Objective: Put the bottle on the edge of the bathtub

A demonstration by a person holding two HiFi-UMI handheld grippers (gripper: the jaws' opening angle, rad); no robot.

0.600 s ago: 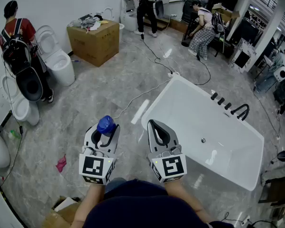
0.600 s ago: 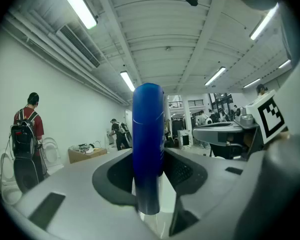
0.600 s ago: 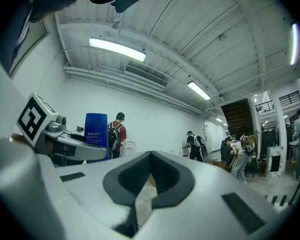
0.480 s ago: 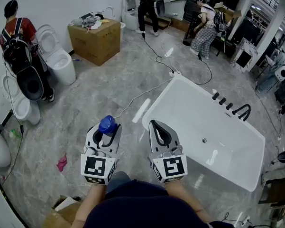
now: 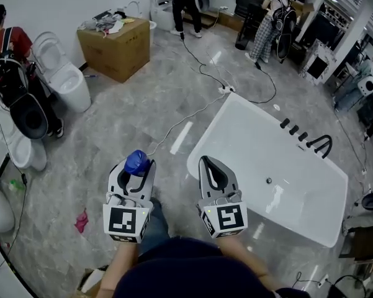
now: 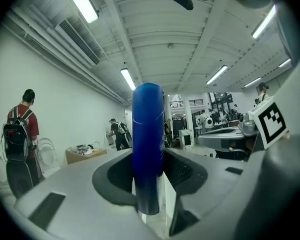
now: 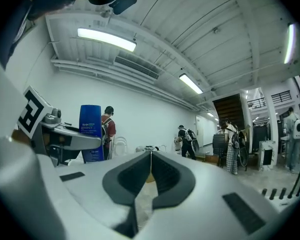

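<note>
The left tool (image 5: 137, 168) was clamped on the bottle (image 6: 148, 144): in the left gripper view both grey jaws pressed against the sides of the blue body, which stood upright between them and rose above the jaw tips. In the head view the bottle's rounded blue top showed between the tips of that tool, above the grey marbled floor (image 5: 130, 110), to the left of the bathtub's near corner and clear of its rim. The bottle was therefore not on the bathtub (image 5: 208, 129). The right tool (image 5: 205, 161) was held just beside the left one, its tips close to the bathtub's near corner. In the right gripper view its dark pads met along a single line with nothing between them. That same view showed the bottle at the left, upright in the other tool, with pale print on its blue face. The bathtub was white and rectangular, set at an angle on the floor, with a black faucet (image 5: 316, 144) and a row of black knobs on its far rim. A white cable (image 5: 186, 121) ran across the floor toward the bathtub's far corner. A cardboard box (image 5: 115, 39) with loose items on top stood well apart near the wall, beside a white toilet (image 5: 65, 73). A person with a black backpack (image 5: 9, 54) stood at the left edge. A small pink item (image 5: 81, 220) lay on the floor to the left of the left tool.
</note>
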